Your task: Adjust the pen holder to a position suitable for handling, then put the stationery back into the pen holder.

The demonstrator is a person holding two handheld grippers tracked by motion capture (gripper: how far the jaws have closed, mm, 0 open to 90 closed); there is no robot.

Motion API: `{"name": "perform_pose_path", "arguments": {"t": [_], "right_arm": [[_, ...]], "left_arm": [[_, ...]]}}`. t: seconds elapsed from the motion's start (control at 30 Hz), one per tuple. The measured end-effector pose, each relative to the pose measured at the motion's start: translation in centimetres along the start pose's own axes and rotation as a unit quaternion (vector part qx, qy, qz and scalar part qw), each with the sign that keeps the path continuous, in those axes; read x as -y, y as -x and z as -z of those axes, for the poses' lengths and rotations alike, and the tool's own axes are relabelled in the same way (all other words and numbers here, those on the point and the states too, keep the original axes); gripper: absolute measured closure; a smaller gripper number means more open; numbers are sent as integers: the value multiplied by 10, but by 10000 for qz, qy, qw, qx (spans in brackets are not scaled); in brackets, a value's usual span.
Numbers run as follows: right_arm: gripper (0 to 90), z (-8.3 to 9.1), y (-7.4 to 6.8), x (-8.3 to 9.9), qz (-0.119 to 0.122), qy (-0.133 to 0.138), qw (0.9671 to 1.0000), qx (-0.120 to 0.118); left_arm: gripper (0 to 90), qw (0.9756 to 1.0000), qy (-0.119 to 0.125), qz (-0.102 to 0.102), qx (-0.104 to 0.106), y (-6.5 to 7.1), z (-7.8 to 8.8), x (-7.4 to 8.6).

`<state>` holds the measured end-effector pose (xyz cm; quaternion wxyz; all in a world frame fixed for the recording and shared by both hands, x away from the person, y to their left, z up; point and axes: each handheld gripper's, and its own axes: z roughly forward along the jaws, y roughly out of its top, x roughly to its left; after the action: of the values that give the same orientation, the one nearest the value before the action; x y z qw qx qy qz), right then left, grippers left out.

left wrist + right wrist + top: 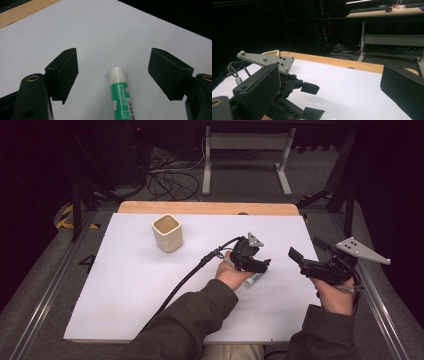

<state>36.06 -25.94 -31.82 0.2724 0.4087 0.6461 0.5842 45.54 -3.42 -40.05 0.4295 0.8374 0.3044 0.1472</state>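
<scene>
While the left claw [257,266] hangs low over the white surface [130,285], its jaws stand wide on either side of a green-and-white glue stick [121,93] without pressing on it. Seen along that claw in the left gripper view, the stick lies flat on the sheet, its white cap pointing away, with clear space between it and each black pad [67,75]. From above, the stick [253,279] shows just under the left hand [231,272], near the middle of the sheet and a little toward the person.

To the right, the right claw [296,256] is held above the sheet near its right edge, well apart from the stick. Its jaws are also spread wide with nothing between them, and it points across toward the left claw.

Farther off, toward the back left of the sheet, a cream square cup [167,233] stands upright and open at the top. Beyond it runs the wooden edge [210,208] of the surface.

Judging from this, the work is at its start: the approach to the stick looks nearly finished, but the grip is not yet made. Closing on the stick, lifting it and perhaps carrying it to the cup all seem left to do.
</scene>
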Motion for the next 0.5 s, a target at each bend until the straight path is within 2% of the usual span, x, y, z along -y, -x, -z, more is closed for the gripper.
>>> {"name": "perform_pose_path", "arguments": {"t": [0.5], "right_arm": [[32, 7, 0, -1, -15, 26, 10000, -2]], "left_arm": [[263, 9999, -124, 59, -7, 6, -11, -1]]}}
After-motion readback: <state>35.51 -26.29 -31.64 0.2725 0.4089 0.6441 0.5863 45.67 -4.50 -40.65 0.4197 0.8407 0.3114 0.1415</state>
